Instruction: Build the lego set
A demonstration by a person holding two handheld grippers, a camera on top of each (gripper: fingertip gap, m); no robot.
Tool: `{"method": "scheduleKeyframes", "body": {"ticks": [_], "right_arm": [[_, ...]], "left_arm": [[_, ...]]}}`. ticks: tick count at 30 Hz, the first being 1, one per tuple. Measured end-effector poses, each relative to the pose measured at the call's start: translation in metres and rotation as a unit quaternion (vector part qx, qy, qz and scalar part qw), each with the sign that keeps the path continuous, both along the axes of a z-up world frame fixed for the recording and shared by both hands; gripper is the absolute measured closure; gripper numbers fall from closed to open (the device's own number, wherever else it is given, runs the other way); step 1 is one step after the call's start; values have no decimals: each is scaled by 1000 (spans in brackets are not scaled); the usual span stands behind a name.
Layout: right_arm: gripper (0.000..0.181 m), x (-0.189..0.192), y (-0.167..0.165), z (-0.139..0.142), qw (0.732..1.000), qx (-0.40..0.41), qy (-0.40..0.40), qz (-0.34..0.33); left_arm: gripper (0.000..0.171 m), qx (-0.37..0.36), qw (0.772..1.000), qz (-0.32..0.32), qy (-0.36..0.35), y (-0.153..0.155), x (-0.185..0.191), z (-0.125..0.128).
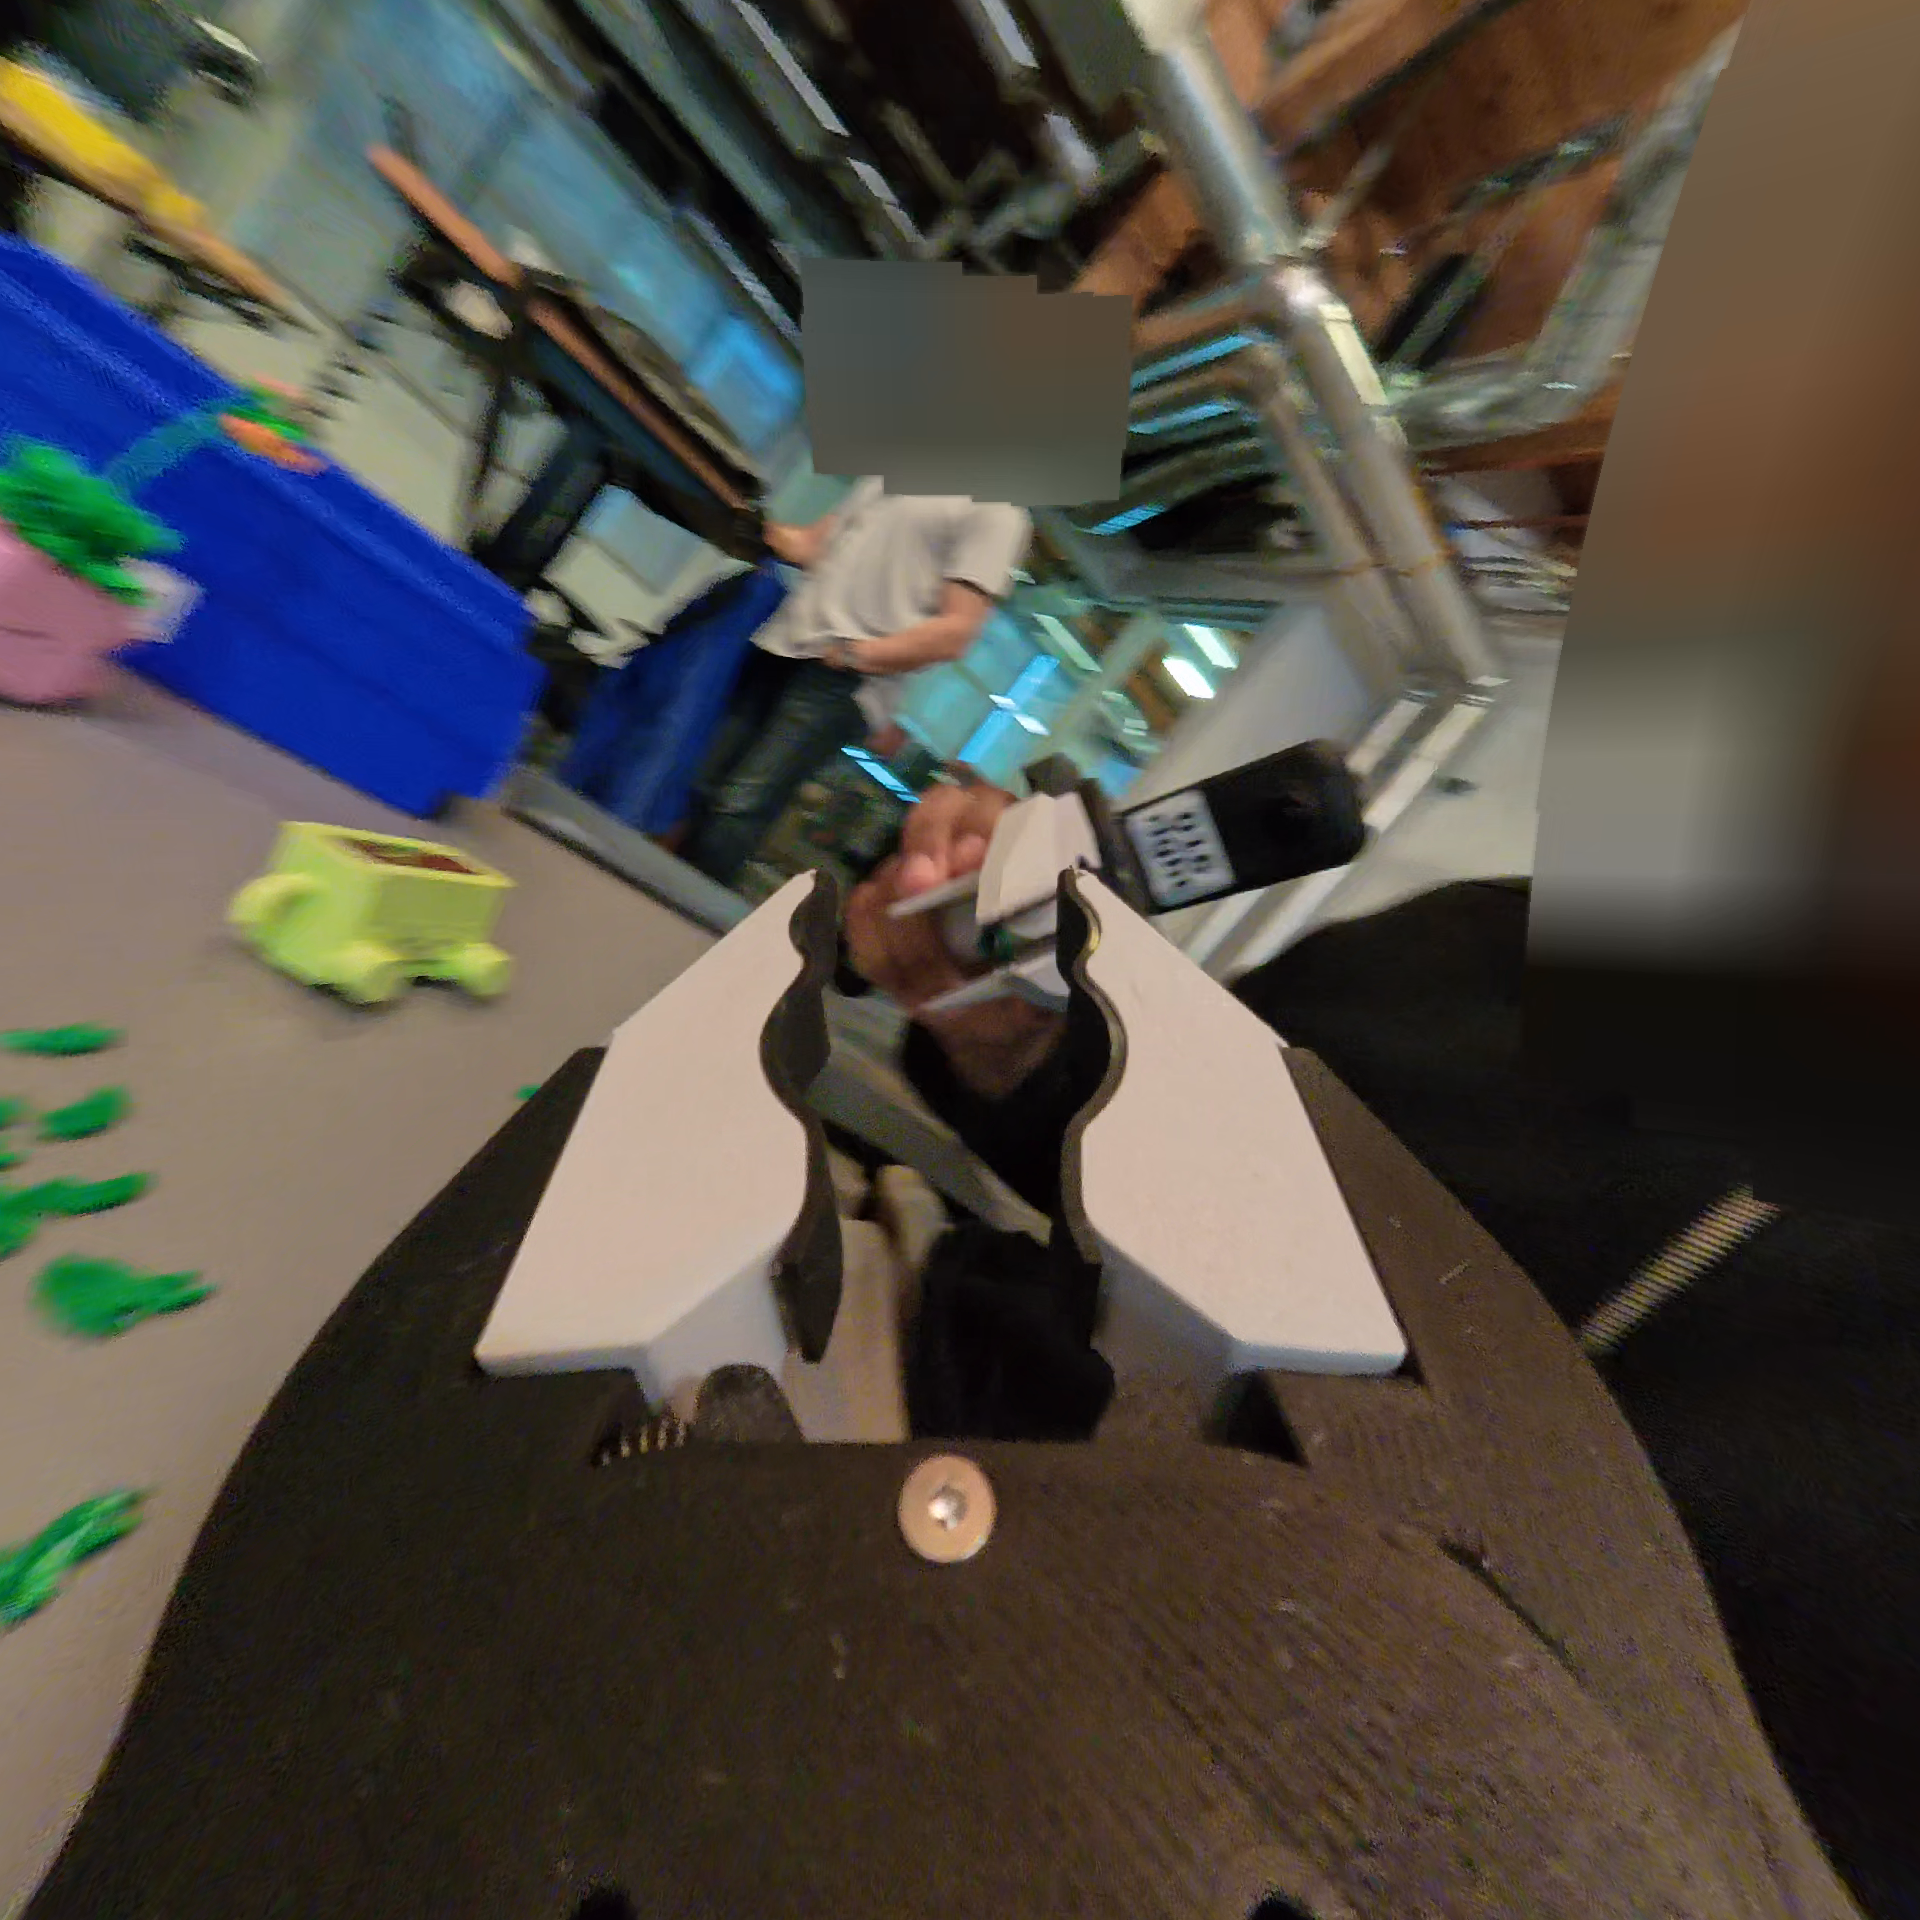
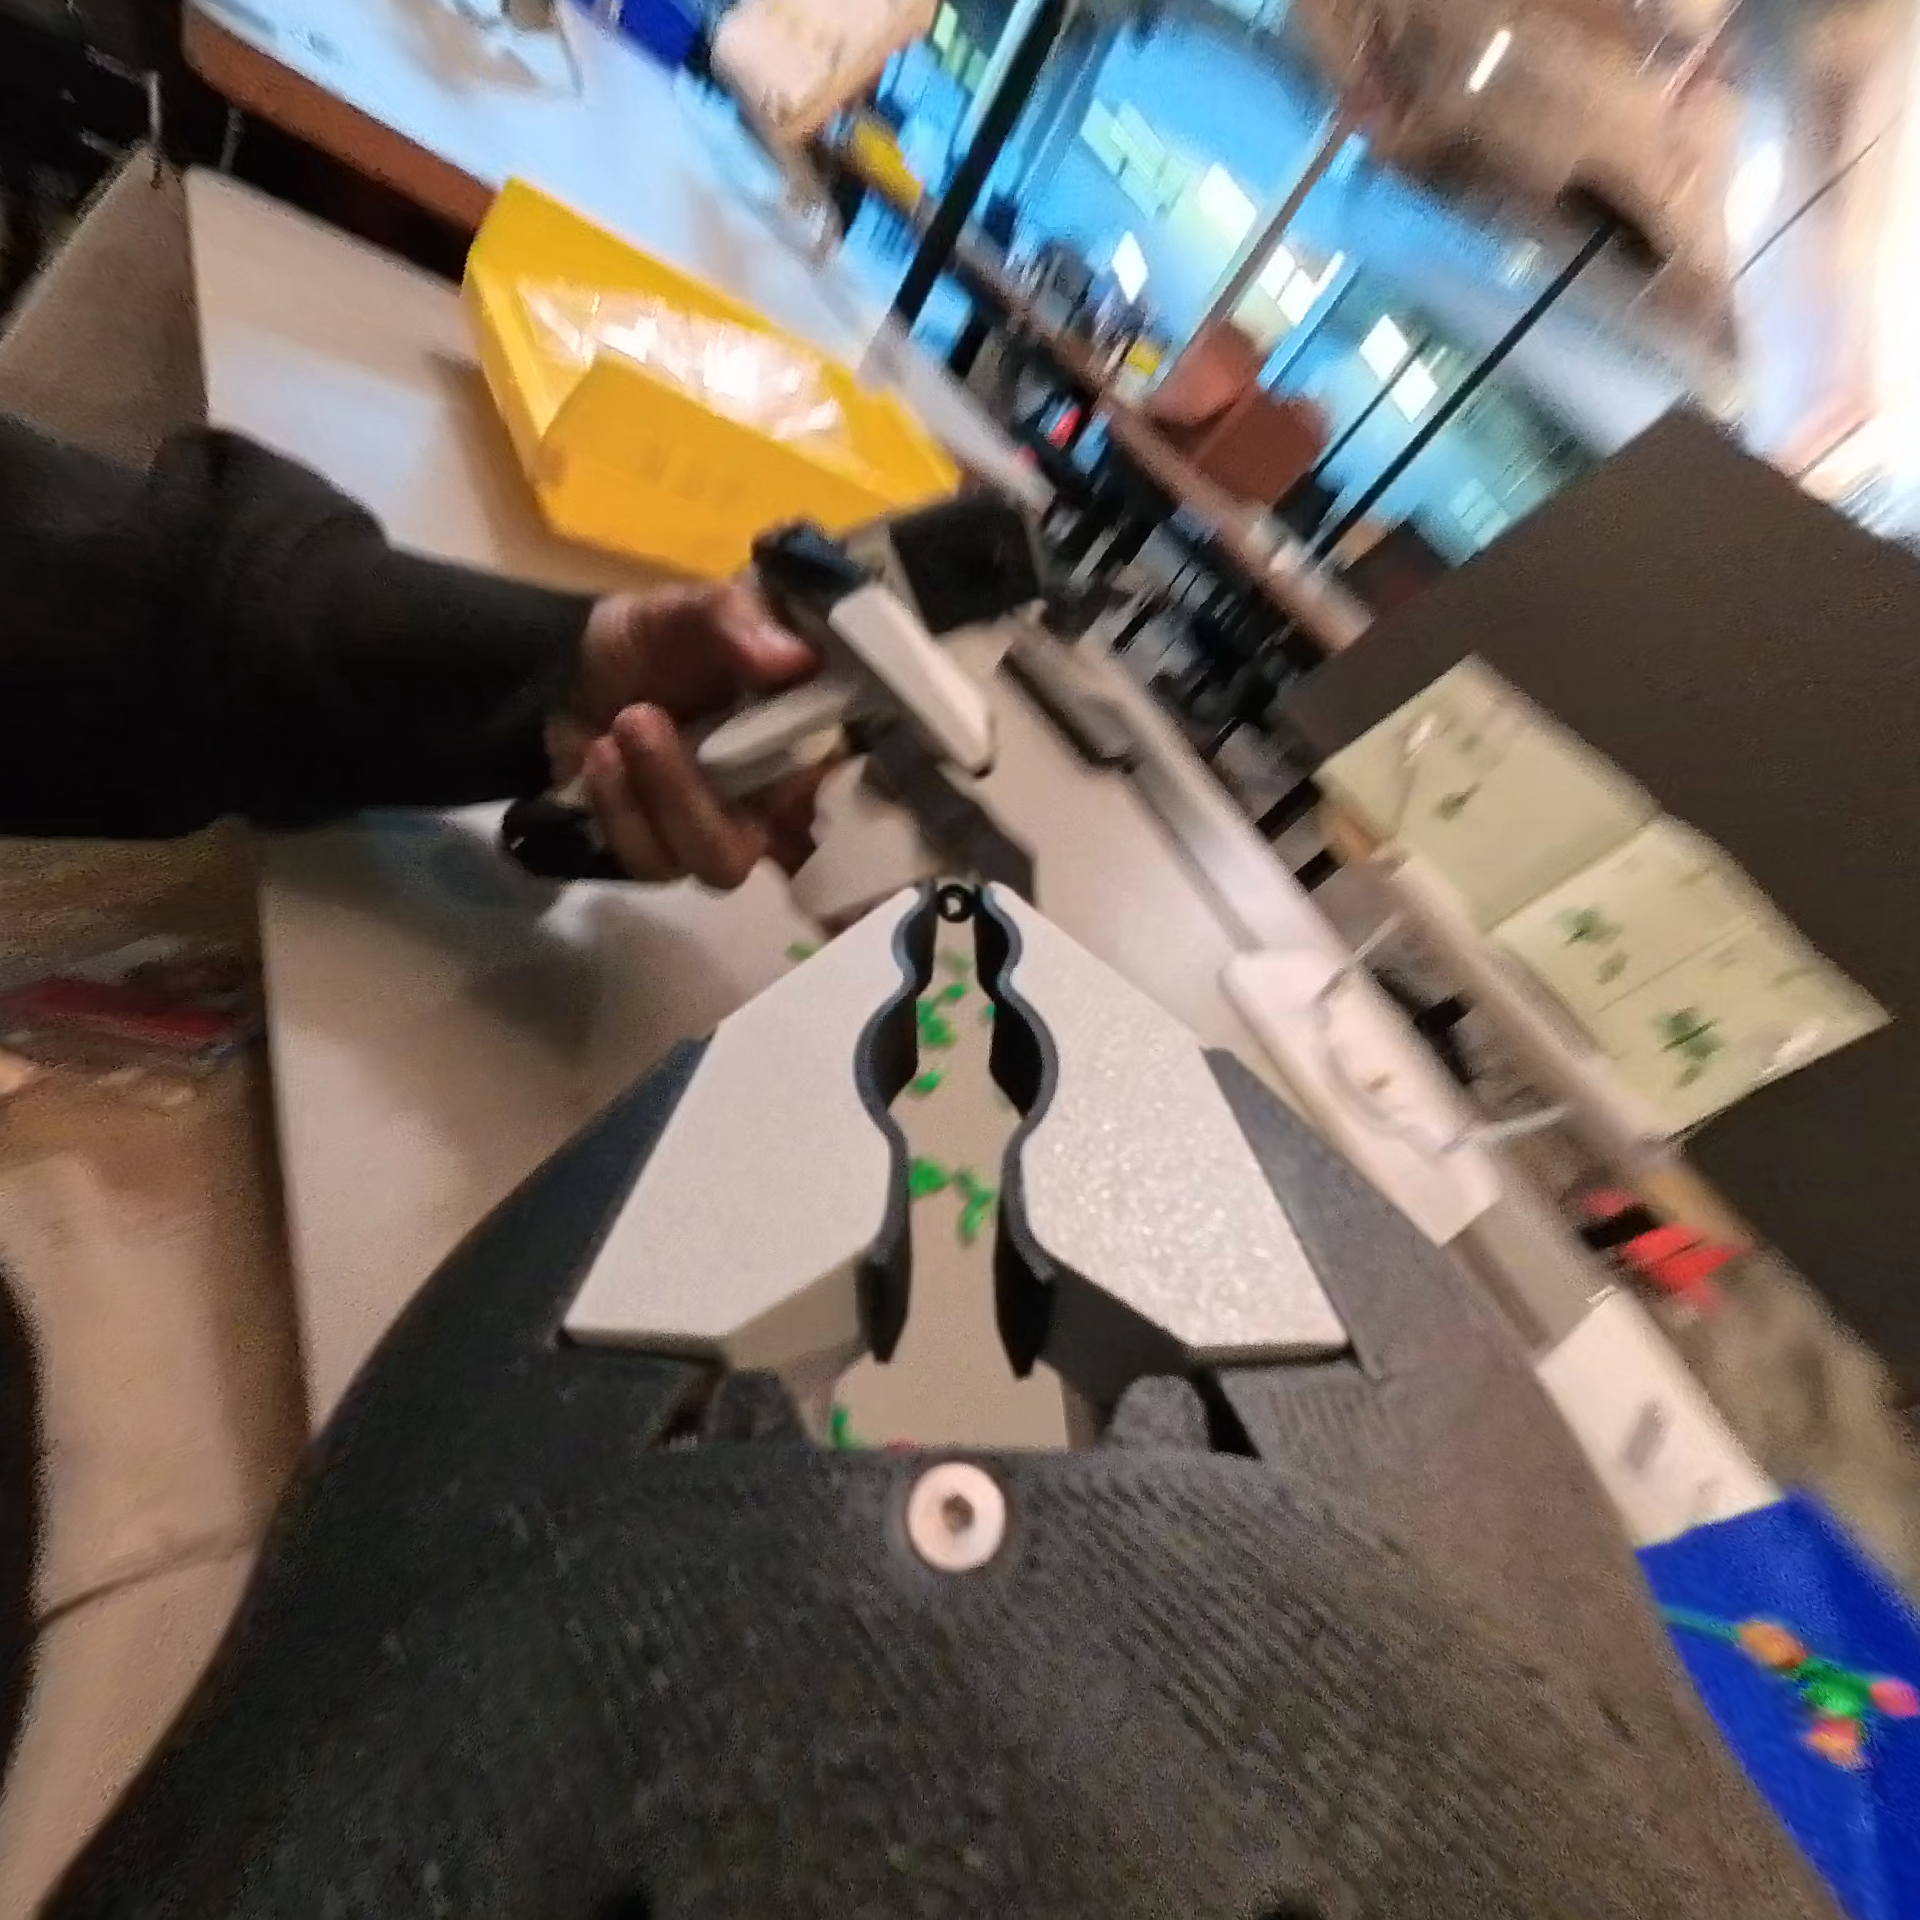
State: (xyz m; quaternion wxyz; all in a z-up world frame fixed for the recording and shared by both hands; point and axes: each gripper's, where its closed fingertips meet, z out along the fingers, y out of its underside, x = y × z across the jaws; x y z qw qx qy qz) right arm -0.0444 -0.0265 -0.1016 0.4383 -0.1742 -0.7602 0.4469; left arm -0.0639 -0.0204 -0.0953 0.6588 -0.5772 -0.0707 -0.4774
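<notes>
Small black ring-shaped piece [image 2: 951,902]: pinched at the very tips of the right gripper [image 2: 951,920], held in the air above the grey table [image 2: 416,1039]. Right jaws nearly together, closed on that piece; only the wavy inner profile leaves gaps lower down.

Loose green lego pieces [image 2: 940,1023]: scattered on the table, visible through the gap between the right gripper's fingers [image 2: 769,1143]. In the left wrist view, more of them [image 1: 104,1294] lying to the left of the left gripper [image 1: 945,894].

Left gripper: jaws parted, nothing between the tips, pointed toward the right gripper [image 1: 1023,914] and the hand [image 1: 914,894] holding it.

Lime-green lego pot [image 1: 379,909] with a brown top: ahead and left of the left gripper, standing on the table. Pink lego pot [image 1: 52,623] with green foliage: farther left, at the frame edge, in front of a blue box [image 1: 312,603].

Left gripper [image 2: 914,665] in the right wrist view: ahead and left of the right tips, gripped by a hand [image 2: 665,727] with a dark sleeve [image 2: 260,623]. Yellow bin [image 2: 686,447] beyond it. Open instruction booklet [image 2: 1558,862] ahead to the right.
</notes>
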Motion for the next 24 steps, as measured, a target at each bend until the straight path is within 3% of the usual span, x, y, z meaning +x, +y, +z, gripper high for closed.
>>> {"method": "scheduleKeyframes", "body": {"ticks": [2, 5, 11, 16, 24], "right_arm": [[177, -9, 11, -30, 992, 1, -121, -19], [177, -13, 15, -66, 959, 5, -283, -12], [177, -12, 14, -112, 870, 90, -478, 82], [177, -2, 21, -139, 807, 177, -553, 113], [177, -3, 19, -145, 778, 223, -575, 121]], "left_arm": [[131, -44, 995, 85, 34, 7, -24, -16], [131, -111, 965, 209, 112, 11, -59, -40], [138, -174, 900, 320, 240, 8, -87, -63], [144, -172, 891, 341, 247, 3, -95, -62], [145, -157, 893, 361, 217, -12, -109, -52]]}}
